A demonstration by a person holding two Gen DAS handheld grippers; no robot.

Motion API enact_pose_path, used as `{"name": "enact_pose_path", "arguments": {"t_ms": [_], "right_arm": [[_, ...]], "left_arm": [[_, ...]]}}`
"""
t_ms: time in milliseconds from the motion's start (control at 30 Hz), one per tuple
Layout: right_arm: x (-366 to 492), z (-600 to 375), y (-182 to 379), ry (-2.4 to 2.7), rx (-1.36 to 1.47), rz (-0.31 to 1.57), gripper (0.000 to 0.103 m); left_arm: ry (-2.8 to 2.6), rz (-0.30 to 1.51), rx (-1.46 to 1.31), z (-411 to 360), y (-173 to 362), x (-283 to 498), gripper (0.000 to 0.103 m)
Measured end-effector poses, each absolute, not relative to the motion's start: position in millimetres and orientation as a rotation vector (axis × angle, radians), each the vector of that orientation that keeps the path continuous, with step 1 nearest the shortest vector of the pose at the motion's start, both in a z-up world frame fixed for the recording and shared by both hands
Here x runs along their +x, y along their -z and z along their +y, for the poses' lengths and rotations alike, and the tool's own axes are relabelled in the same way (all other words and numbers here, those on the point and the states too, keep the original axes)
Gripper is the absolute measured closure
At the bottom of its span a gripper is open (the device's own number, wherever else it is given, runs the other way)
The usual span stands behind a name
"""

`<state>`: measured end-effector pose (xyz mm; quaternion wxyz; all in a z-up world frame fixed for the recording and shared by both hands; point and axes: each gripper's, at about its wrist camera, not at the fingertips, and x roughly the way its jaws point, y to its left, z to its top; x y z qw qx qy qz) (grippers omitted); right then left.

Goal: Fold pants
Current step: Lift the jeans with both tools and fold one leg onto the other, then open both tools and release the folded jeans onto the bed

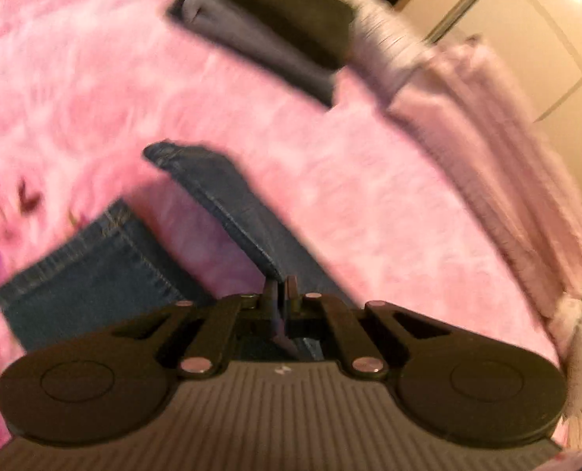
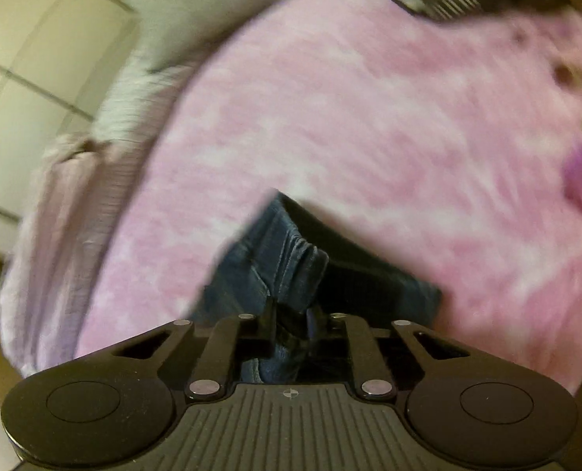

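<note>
Jeans clamped in both left gripper and right gripper; we advise lifting evenly, keeping hems aligned over pink blanket.

Left hand-held gripper clamped shut, right hand-held gripper nearly closed, gripping

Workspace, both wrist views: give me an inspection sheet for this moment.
Surface: pink fluffy blanket covering a bed.
Job's things: blue jeans, one part lying flat, an edge lifted.
Clutter: dark folded garment at the far side; pale pink bedding along the edge.
Grippers: left gripper shut on the jeans' edge; right gripper shut on bunched denim.
Cables: nothing seen.
Surroundings: pale cabinet panels; both pictures are blurred.
</note>
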<state>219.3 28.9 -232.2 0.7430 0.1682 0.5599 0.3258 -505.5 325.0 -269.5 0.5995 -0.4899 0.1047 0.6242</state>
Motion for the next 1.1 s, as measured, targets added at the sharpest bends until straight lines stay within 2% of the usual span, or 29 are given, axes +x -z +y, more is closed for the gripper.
{"name": "enact_pose_path", "arguments": {"t_ms": [100,267,367,400,433,500,567,600,733,867,1100], "right_arm": [[228.4,19.7,218.9,-0.759,0.366,1.220,0.093],[229.0,4.9,260.8,-0.673,0.269,1.334,0.092],[227.0,1.1,274.2,-0.635,0.317,1.331,0.092],[226.9,1.0,275.0,-0.632,0.328,1.329,0.091],[226.7,2.0,275.0,-0.631,0.322,1.330,0.091],[228.9,3.6,273.5,-0.642,0.301,1.329,0.091],[231.2,3.2,272.6,-0.651,0.296,1.337,0.091],[230.5,2.6,271.3,-0.658,0.296,1.339,0.091],[228.1,8.4,258.1,-0.712,0.222,1.310,0.092],[226.0,4.2,245.1,-0.762,0.235,1.297,0.093],[223.0,-8.7,240.1,-0.796,0.251,1.283,0.093]], "left_arm": [[-1.480,0.267,-1.084,281.6,257.9,-512.8,0.103],[-1.533,0.378,-1.276,234.1,318.4,-530.8,0.102],[-1.551,0.296,-1.287,231.9,328.1,-532.4,0.099],[-1.558,0.270,-1.296,234.0,328.7,-533.1,0.092],[-1.562,0.264,-1.306,236.5,329.4,-533.8,0.091],[-1.571,0.281,-1.314,241.1,333.5,-533.8,0.093],[-1.578,0.306,-1.304,242.4,332.7,-536.9,0.101],[-1.574,0.328,-1.283,243.2,330.0,-535.9,0.102],[-1.575,0.366,-1.151,238.7,310.4,-525.3,0.101],[-1.572,0.448,-1.114,241.4,309.8,-525.6,0.100],[-1.585,0.479,-1.072,238.9,305.7,-521.1,0.100]]}}
